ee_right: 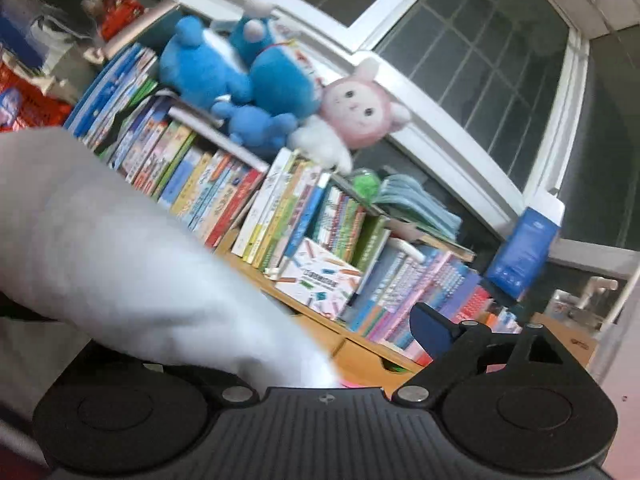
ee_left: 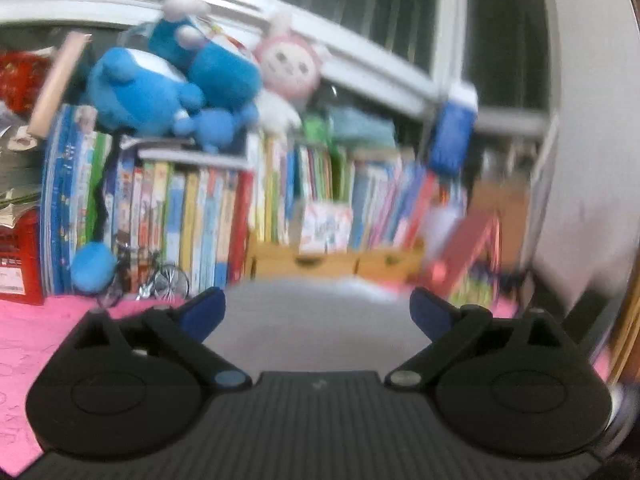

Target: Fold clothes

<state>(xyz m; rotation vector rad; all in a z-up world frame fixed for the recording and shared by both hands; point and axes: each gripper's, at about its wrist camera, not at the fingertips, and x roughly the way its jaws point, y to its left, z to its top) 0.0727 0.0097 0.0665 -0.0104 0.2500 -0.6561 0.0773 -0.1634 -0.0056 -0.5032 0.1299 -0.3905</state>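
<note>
Wooden rack (ee_right: 360, 356) at the back holds a packed row of upright picture books (ee_right: 280, 216), too many and too blurred to count; a loose white book (ee_right: 320, 280) leans in front of them. On top of the books sit three blue plush toys (ee_right: 248, 76) and one pink-and-white plush (ee_right: 356, 118). One blue-and-white bottle (ee_right: 524, 240) stands on the window ledge.

Grey garment (ee_right: 120, 248): in the right wrist view it drapes over the left side of the right gripper (ee_right: 360, 344), hiding its left finger entirely, so only the right blue fingertip (ee_right: 430, 330) shows. Cannot tell whether cloth is pinched or just lying across; jaw width cannot be judged.

Left gripper (ee_left: 318, 312): both blue fingertips (ee_left: 204, 312) visible, spread wide, nothing between them. Beyond them lies a flat grey patch (ee_left: 316, 320) on the pink table cover (ee_left: 28, 332), likely the same garment, heavily motion-blurred. Left view is smeared throughout; a small bicycle model (ee_left: 152, 280) and a red box (ee_left: 18, 260) at left are barely legible.
</note>
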